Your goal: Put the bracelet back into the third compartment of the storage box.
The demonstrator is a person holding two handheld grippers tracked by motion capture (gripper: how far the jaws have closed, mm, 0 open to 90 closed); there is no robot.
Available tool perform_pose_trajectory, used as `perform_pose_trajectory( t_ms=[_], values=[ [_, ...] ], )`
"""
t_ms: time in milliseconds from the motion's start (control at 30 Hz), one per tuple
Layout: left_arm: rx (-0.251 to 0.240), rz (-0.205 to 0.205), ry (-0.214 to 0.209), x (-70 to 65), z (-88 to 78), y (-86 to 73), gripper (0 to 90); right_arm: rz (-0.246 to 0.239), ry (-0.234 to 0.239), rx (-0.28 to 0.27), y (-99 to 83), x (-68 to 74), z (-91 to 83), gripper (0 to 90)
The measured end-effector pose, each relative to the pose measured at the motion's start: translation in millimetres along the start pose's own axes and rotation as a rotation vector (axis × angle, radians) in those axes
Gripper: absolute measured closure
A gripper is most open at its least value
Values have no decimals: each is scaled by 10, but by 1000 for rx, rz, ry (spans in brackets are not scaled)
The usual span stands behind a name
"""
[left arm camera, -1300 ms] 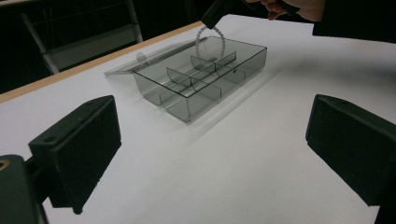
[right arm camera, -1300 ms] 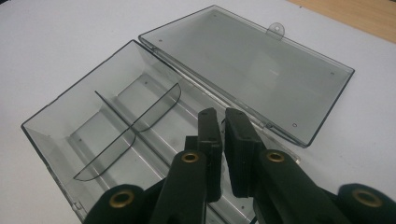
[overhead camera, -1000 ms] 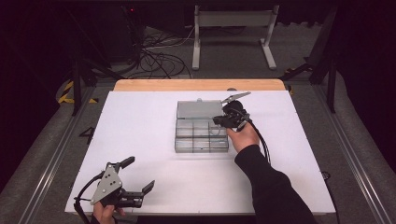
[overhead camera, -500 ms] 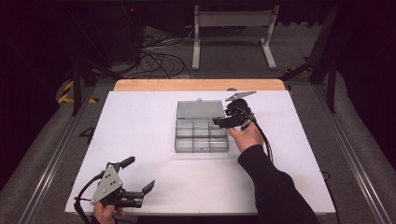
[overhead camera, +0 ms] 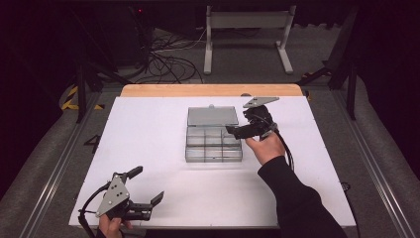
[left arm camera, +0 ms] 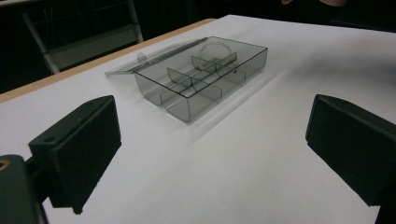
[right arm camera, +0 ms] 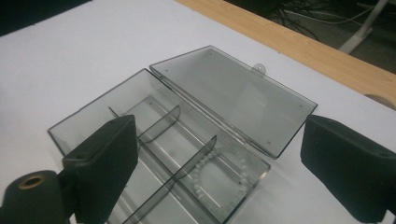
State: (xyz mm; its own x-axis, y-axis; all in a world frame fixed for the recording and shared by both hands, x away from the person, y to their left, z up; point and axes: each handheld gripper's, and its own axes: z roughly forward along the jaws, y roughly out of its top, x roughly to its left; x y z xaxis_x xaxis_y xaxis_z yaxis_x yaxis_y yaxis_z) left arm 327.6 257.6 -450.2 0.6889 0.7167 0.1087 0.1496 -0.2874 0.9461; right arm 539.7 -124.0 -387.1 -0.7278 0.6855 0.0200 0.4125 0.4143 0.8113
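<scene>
The left gripper [overhead camera: 148, 200] sits at the near left corner of the white table [overhead camera: 148, 139], held by a hand [overhead camera: 110, 227] at the table's edge; its jaws are spread wide with bare table between them, and a cable [overhead camera: 88, 207] loops from its back; in the left gripper view the same jaws stand far apart, pointing across the table toward the box [left arm camera: 205, 77], which is well apart from them.

Near the table's middle lies the box [overhead camera: 214, 144], a smoky clear plastic case with its lid [overhead camera: 213, 116] swung fully open and lying flat on the far side; dividers [right arm camera: 173, 123] split the tray into compartments; a bracelet [right arm camera: 219, 179] of pale beads lies in an end compartment, the one nearest the right gripper's camera; the other compartments look empty.

At the box's right edge the right gripper [overhead camera: 233, 132] hovers over the tray, its jaws pointing left and spread wide, pinching nothing; the right gripper view looks down between them onto the tray and lid; the hand [overhead camera: 267, 147] and a dark sleeve [overhead camera: 297, 198] reach in from the near right; a wooden strip [overhead camera: 213, 90] edges the table's far side.
</scene>
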Motion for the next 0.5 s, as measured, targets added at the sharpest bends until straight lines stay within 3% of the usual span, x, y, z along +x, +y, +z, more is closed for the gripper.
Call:
perform_pose_trajectory(
  t_ms=[300,500],
  values=[
    [-1,-5,0,-5,1,0,39,-33,41,-43,31,114,-198,103],
    [-4,-6,0,-9,1,0,39,-59,39,-52,36,166,-255,86]
  ],
)
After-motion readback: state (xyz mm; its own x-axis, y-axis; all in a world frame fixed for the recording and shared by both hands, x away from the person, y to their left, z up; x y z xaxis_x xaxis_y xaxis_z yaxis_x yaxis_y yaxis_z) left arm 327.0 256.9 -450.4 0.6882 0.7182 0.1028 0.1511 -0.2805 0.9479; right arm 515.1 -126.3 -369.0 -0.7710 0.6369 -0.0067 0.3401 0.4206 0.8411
